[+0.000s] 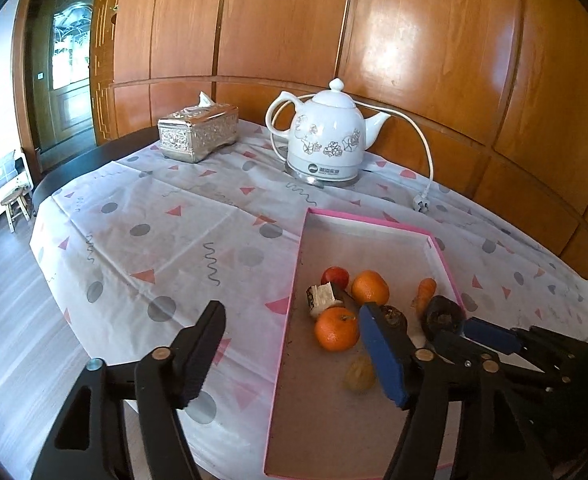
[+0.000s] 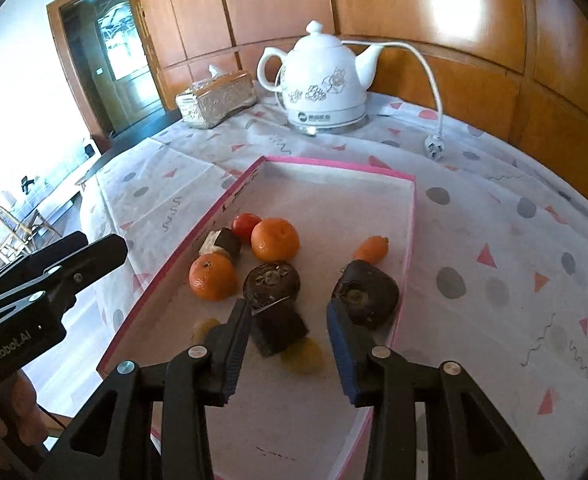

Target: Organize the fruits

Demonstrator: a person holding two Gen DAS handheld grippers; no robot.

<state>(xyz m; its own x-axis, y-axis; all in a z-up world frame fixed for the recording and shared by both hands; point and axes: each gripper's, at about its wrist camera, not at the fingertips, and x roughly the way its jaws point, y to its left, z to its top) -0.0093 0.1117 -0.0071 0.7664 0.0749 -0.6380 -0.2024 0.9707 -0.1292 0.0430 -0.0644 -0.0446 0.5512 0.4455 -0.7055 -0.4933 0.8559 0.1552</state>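
Round dark table (image 1: 74,164) against a wall of glossy orange-brown wood panels (image 1: 433,48), covered by a pale tablecloth (image 1: 174,232) printed with grey dots, pink triangles and squiggles. At the far edge by the wall: an embossed silver tissue box (image 1: 198,132); beside it a white floral electric kettle (image 1: 327,136) on its base, its white cord looping to a plug (image 1: 421,203) lying loose on the cloth. Toward the near right edge: a shallow pink-rimmed box lid (image 2: 411,216) serving as tray. Inside the tray, clustered mid-way along its left side: two tangerines (image 2: 274,239), a small red tomato (image 2: 246,225), a cut block with dark rind and pale flesh (image 2: 222,242), two dark round fruits (image 2: 272,282), a small carrot (image 2: 370,249) near the right rim, a dark brown block (image 2: 280,332), and two yellowish pieces (image 2: 301,354) nearest the viewer. Left gripper (image 1: 294,344): fingers spread wide, straddling the tray's left rim, nothing between them. Right gripper (image 2: 290,344): fingers apart over the tray, the dark block just beside the left finger, pads not pressing on it. Left of the table: a wooden door with patterned glass (image 1: 70,52), a grey wood-look floor (image 1: 10,320), a small stool (image 1: 14,204).
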